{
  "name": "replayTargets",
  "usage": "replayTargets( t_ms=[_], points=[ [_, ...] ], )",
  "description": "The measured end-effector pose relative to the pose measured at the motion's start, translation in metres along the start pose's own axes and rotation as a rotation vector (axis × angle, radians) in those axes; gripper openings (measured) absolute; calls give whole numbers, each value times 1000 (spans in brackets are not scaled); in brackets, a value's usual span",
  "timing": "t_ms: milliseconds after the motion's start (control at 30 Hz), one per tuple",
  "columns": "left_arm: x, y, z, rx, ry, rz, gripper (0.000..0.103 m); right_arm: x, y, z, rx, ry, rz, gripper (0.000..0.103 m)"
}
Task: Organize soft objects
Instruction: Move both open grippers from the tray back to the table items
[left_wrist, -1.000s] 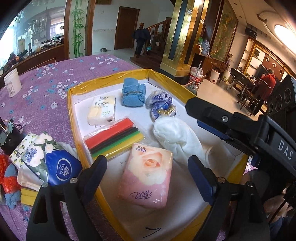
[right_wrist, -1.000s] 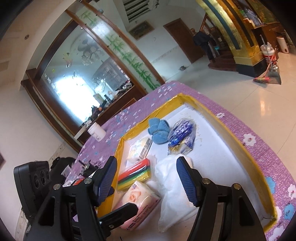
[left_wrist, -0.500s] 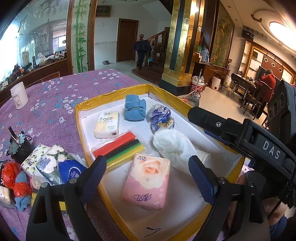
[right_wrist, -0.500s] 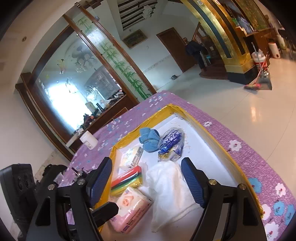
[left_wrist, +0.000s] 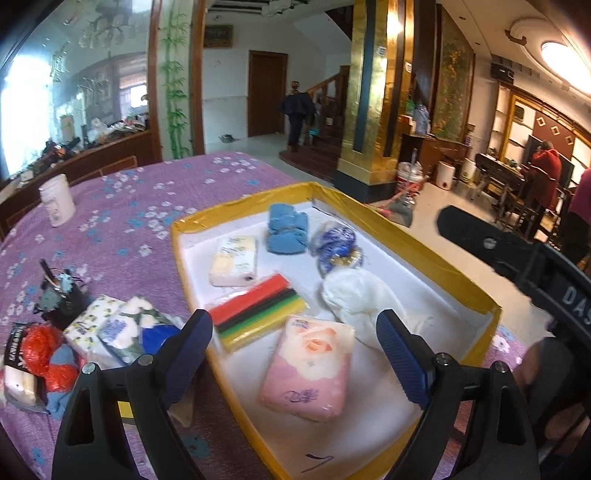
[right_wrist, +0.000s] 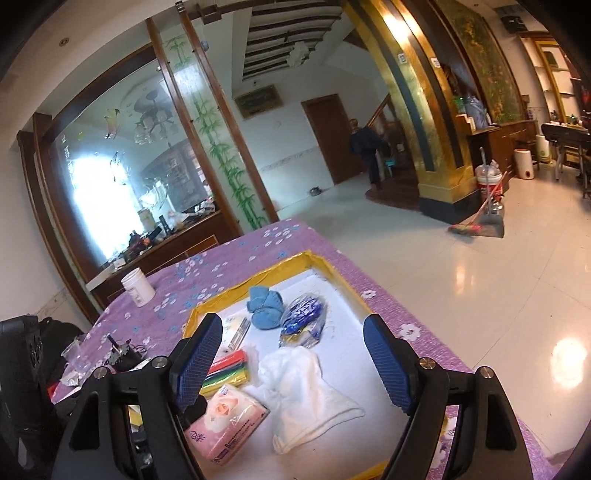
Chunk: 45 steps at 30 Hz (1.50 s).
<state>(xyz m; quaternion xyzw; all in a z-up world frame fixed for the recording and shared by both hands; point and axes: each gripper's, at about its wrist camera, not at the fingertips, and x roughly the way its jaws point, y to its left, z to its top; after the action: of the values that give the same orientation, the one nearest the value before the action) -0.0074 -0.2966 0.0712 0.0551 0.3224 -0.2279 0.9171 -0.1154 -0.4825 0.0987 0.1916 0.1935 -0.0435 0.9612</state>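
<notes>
A yellow-rimmed white tray (left_wrist: 424, 251) (right_wrist: 347, 291) holds a pink tissue pack (left_wrist: 310, 365) (right_wrist: 229, 424), a crumpled white cloth (left_wrist: 362, 299) (right_wrist: 306, 387), a pack of coloured strips (left_wrist: 258, 310), a pale tissue pack (left_wrist: 234, 260), a blue cloth (left_wrist: 288, 229) (right_wrist: 266, 306) and a blue-and-white bag (left_wrist: 338, 245). My left gripper (left_wrist: 291, 328) hovers open above the tray's near end, over the pink pack. My right gripper (right_wrist: 291, 332) is open above the white cloth, touching nothing.
Left of the tray on the purple flowered tablecloth lie flowered tissue packs (left_wrist: 118, 328), a red mesh bundle (left_wrist: 48, 354) and a small black holder (left_wrist: 59, 299). A white jar (left_wrist: 57, 201) stands farther back. The table's right edge drops to a tiled floor.
Both views have lifted and tilted up, showing more of the room. The right gripper's jaws have spread a little and drawn back from the white cloth. Nothing in the tray moved.
</notes>
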Motion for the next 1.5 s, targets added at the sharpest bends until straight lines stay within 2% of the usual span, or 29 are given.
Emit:
replayTargets(
  t_ms=[167,267,433,567,667,767,933,1133,1400,1500],
  points=[
    [-3,1,-1,7,-20,43,89,-13,3,2,-45,-40,-29,83],
    [-5,1,-2,10,-35,58,89,-12,2,6,-37,20,12,83],
    [-8,3,-2,5,-51,83,89,-12,0,9,-48,57,-91,83],
    [-14,6,-1,-3,-68,105,90,-18,3,9,-85,57,-107,81],
    [-20,8,0,-4,-80,112,90,-23,7,10,-108,43,-150,81],
    [-30,9,0,7,-85,120,90,-28,13,10,-134,36,-149,81],
    [-43,12,-3,25,-66,111,90,-34,26,6,-141,4,-82,81],
    [-52,26,-16,12,2,111,90,-27,38,2,-130,68,-1,81],
    [-83,64,-31,-57,-56,219,90,-18,53,-7,-165,108,20,81],
    [-90,85,-36,-94,-51,252,90,-17,59,-11,-187,118,36,81]
  ],
)
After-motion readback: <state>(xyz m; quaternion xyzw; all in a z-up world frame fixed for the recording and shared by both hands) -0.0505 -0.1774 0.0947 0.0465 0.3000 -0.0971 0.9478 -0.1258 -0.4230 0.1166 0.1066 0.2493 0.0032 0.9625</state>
